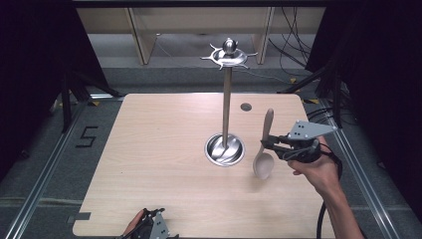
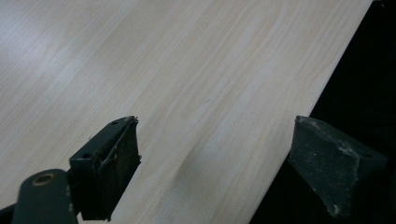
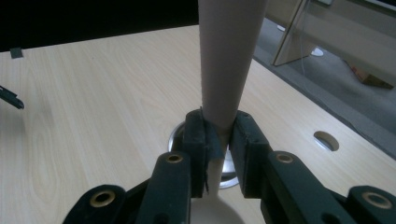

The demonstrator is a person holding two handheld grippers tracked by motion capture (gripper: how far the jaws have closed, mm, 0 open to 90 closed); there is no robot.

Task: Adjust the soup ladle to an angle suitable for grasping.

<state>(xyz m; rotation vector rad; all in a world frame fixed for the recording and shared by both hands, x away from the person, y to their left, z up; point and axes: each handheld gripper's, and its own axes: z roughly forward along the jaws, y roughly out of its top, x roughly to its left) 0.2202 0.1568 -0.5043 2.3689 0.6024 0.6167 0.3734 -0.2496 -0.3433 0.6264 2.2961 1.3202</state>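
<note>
Just right of the utensil stand [image 1: 226, 99], the wooden spoon [image 1: 264, 149] hangs nearly upright, bowl down and handle up, pinched at its neck by the right gripper [image 1: 268, 145]. Reaching the hook ring at the stand's top looks to need a lift up and leftward, with the pole close by. Well away at the table's [image 1: 164, 149] near edge, the left gripper [image 2: 215, 163] hovers with jaws wide and empty.

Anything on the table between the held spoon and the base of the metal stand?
No. In the high view, bare wood separates the spoon, held by the right gripper, from the stand's base.
</note>
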